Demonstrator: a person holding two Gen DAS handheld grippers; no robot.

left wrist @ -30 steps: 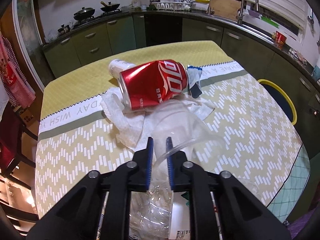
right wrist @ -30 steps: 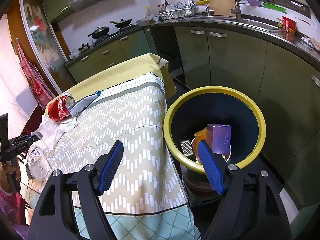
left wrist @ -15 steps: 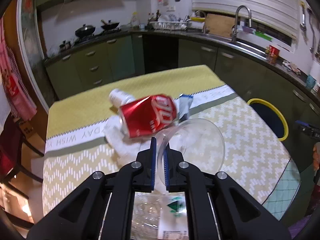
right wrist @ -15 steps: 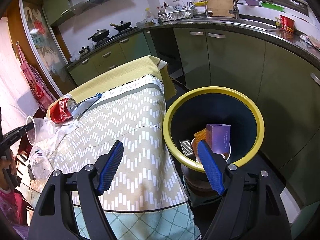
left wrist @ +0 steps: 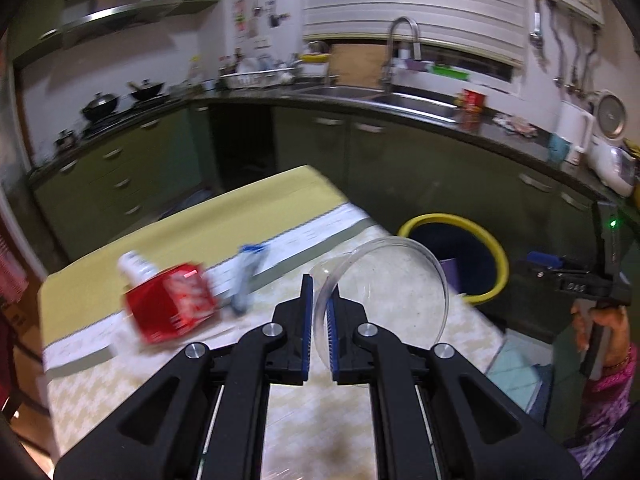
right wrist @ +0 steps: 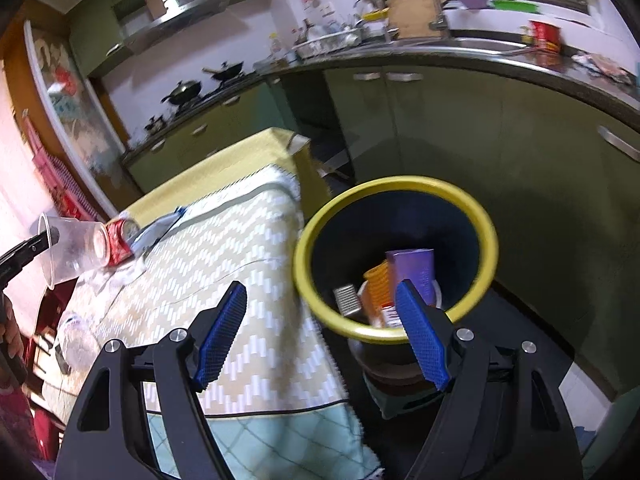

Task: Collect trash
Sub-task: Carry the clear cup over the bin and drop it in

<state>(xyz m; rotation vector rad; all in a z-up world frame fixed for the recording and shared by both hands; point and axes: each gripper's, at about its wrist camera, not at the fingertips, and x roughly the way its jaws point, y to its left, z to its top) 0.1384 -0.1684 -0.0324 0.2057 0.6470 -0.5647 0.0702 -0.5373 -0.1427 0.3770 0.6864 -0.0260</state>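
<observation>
Since a second ago I have been lifting the clear round plastic cup (left wrist: 384, 300) off the table, so it is now hanging in the air by its rim instead of lying against the crumpled white tissue. My left gripper (left wrist: 319, 320) is pinching that rim, its blue pads almost touching with only the thin wall between them. In my left view, the crushed red drink can (left wrist: 170, 306) is lying on the yellow-and-white patterned tablecloth (left wrist: 256, 200) at about nine o'clock from the cup, with a small white bottle (left wrist: 134, 264) just behind it and a blue-and-silver wrapper (left wrist: 244, 280) just beside it toward three o'clock. The dark round bin with the yellow rim (left wrist: 492, 248) is standing on the floor at about two o'clock from the cup. My right gripper (right wrist: 320, 340) is hovering with its jaws spread wide and gripping nothing, the bin at one o'clock from it, holding a purple box (right wrist: 414, 268) and an orange packet (right wrist: 378, 284).
</observation>
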